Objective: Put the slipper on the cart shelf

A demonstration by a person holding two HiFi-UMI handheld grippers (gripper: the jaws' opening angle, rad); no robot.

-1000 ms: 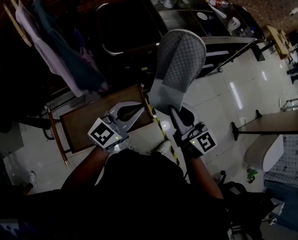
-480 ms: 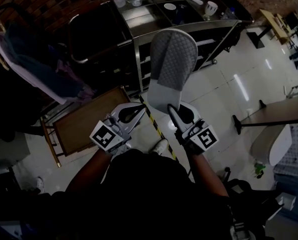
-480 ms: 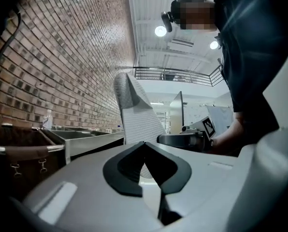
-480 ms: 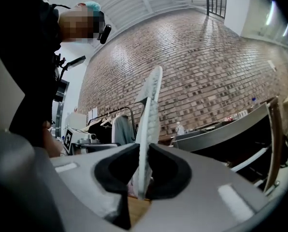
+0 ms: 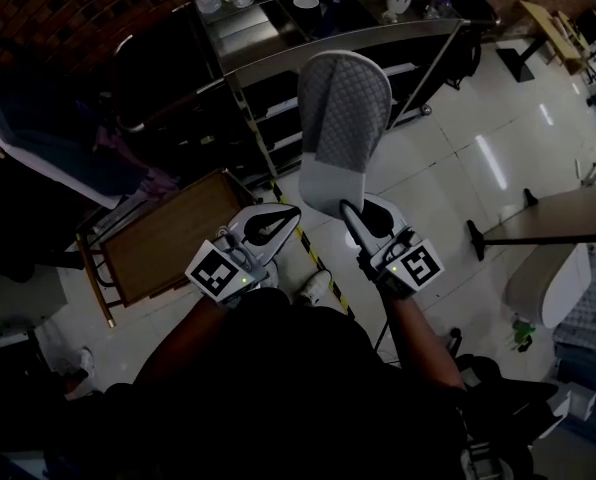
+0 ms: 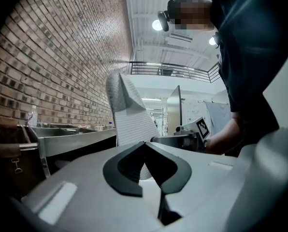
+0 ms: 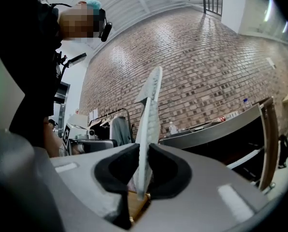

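Grey slipper [image 5: 343,118] clamped in your right tool [image 5: 348,210], left tool [image 5: 295,210] closed empty; not yet on the far cart shelf [image 5: 281,108].

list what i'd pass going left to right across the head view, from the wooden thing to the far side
wooden tray → left claw → slipper → table

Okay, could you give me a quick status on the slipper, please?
Right gripper shut on slipper, held up in front of cart. Left gripper shut, empty. Nothing seen blocking the way.
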